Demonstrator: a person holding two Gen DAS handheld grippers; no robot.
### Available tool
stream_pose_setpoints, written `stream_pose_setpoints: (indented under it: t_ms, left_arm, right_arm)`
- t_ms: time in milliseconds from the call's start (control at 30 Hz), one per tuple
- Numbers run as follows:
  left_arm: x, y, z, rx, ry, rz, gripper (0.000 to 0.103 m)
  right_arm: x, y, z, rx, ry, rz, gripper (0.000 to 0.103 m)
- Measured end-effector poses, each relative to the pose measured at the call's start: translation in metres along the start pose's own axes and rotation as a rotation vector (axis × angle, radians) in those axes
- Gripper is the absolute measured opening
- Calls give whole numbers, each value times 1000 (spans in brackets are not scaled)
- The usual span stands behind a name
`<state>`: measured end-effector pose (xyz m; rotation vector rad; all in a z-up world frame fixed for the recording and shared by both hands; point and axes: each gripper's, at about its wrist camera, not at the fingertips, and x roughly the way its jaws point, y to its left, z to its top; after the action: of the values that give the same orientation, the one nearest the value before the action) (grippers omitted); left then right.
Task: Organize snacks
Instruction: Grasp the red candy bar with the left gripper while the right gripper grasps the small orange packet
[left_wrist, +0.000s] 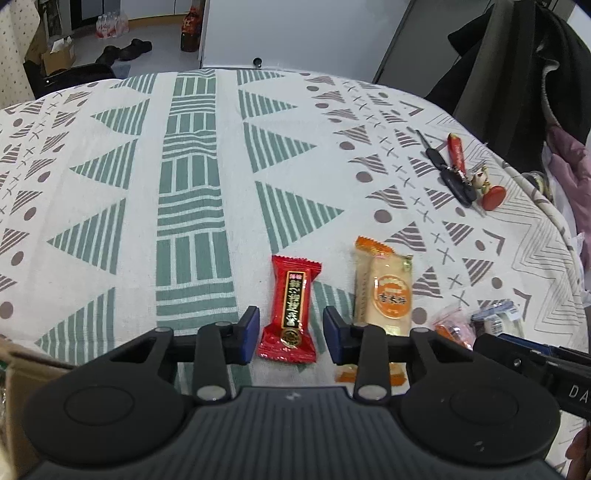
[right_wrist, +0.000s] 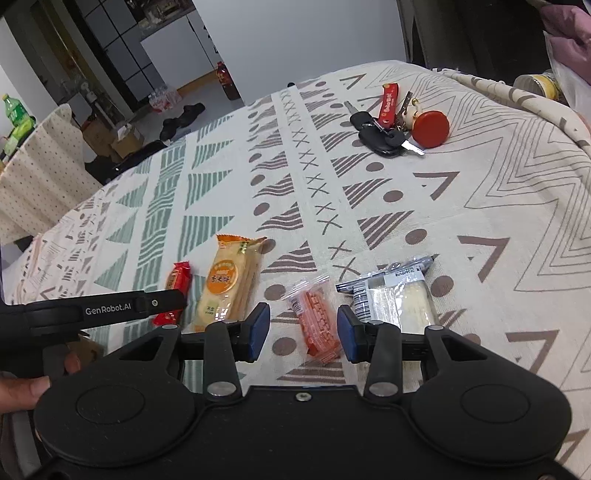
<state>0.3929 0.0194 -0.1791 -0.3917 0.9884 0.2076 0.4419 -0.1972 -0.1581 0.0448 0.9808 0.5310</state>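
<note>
Left wrist view: left claw (left_wrist: 291, 332) spread wide, holding nothing, blue pads either side of the red candy packet (left_wrist: 291, 309); packet lies flat between the jaws, lengthwise along them, a clear gap on both sides; orange cracker pack (left_wrist: 384, 286) just right of the right-hand pad, near but apart from the candy.

Right wrist view: right claw (right_wrist: 302, 328) likewise wide and empty, straddling a small clear packet of pink pieces (right_wrist: 318, 320); a white bar-coded packet (right_wrist: 393, 295) just outside its right pad; keys with a red fob (right_wrist: 397, 123) lie well ahead, not snacks.

Judgement: each claw looks set for a pick; for the left, lower until pads meet the patterned tablecloth (left_wrist: 192, 155), close across the candy's narrow middle, not its crimped ends; keep the right pad off the cracker pack. Wrappers look thin, glossy, likely slippery; pinch firmly, lift straight.

Candy wrapper: red foil, black label panel, gold seal at the near end.
</note>
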Motion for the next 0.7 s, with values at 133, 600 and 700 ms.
stream_pose_setpoints:
  t_ms: [133, 600, 700]
  left_arm:
    - [9, 1, 0, -11, 17, -4, 31]
    - [-15, -6, -8, 21, 16, -74, 21]
    - [-27, -7, -11, 27, 7, -94, 21]
  right_arm:
    - [10, 0, 0, -3, 19, -18, 40]
    - [-2, 10, -12, 10, 51, -35, 16]
    - [-13, 15, -16, 14, 41, -32, 15]
